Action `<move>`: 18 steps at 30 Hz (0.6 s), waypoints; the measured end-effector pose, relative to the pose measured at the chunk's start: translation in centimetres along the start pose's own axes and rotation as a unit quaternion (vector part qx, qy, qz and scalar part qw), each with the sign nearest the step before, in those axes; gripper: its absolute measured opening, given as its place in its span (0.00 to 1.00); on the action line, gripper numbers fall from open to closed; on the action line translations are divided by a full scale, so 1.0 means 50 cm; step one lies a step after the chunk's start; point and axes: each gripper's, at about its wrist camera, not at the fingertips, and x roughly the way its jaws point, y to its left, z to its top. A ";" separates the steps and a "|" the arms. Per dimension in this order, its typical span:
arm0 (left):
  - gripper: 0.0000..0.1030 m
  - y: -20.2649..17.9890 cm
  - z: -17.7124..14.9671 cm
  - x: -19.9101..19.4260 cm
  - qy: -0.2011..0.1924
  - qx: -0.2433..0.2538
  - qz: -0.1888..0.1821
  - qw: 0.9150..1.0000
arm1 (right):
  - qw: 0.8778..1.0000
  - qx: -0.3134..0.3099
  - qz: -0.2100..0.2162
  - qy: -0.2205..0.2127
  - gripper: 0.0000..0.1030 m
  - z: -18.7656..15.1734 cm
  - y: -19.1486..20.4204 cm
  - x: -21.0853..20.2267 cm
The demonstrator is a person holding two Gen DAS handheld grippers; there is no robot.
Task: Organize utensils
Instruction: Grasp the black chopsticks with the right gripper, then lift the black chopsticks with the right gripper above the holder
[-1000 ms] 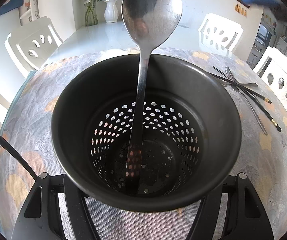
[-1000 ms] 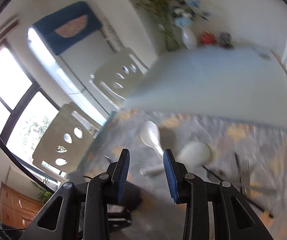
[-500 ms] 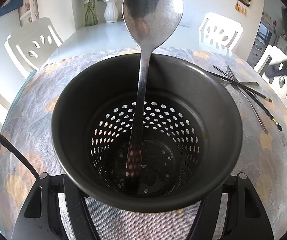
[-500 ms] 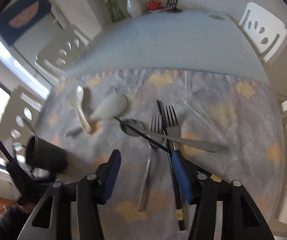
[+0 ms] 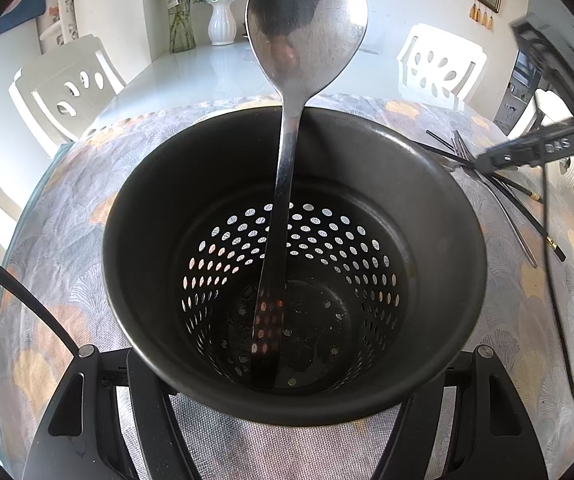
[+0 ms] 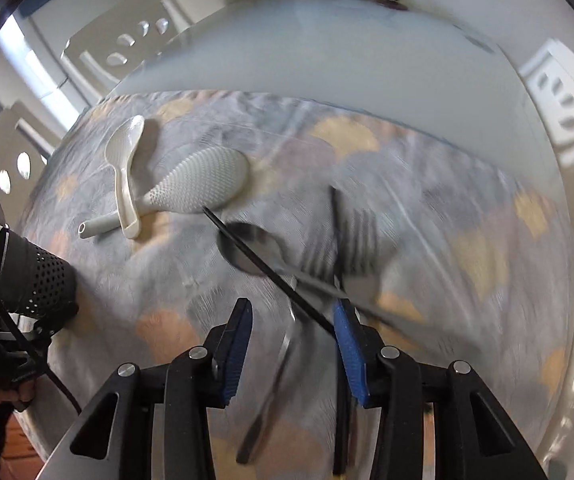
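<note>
Above the cutlery pile [image 6: 327, 264], the right tool [image 6: 293, 344] hangs spread (empty); left tool [image 5: 287, 436] pinches the holder [image 5: 439, 208].

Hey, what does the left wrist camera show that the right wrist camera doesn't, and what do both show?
Only the left wrist view looks down inside the black utensil holder, showing its perforated wall and the handle of the metal spoon reaching the bottom.

Only the right wrist view shows the white soup spoon lying across the white rice paddle, plus the open right claw over blurred forks.

Both show the holder with its spoon, the black chopsticks and the patterned tablecloth.
</note>
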 end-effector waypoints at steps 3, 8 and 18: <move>0.67 0.002 0.000 0.000 0.000 0.000 0.000 1.000 | 1.000 -0.026 -0.005 0.002 0.40 0.022 0.023 0.022; 0.67 0.000 0.000 0.001 0.000 0.000 0.000 1.000 | 0.996 -0.087 -0.030 0.008 0.28 0.045 0.063 0.060; 0.67 0.002 0.001 0.001 0.000 0.000 0.000 1.000 | 0.995 -0.087 -0.012 -0.046 0.04 0.008 0.062 -0.021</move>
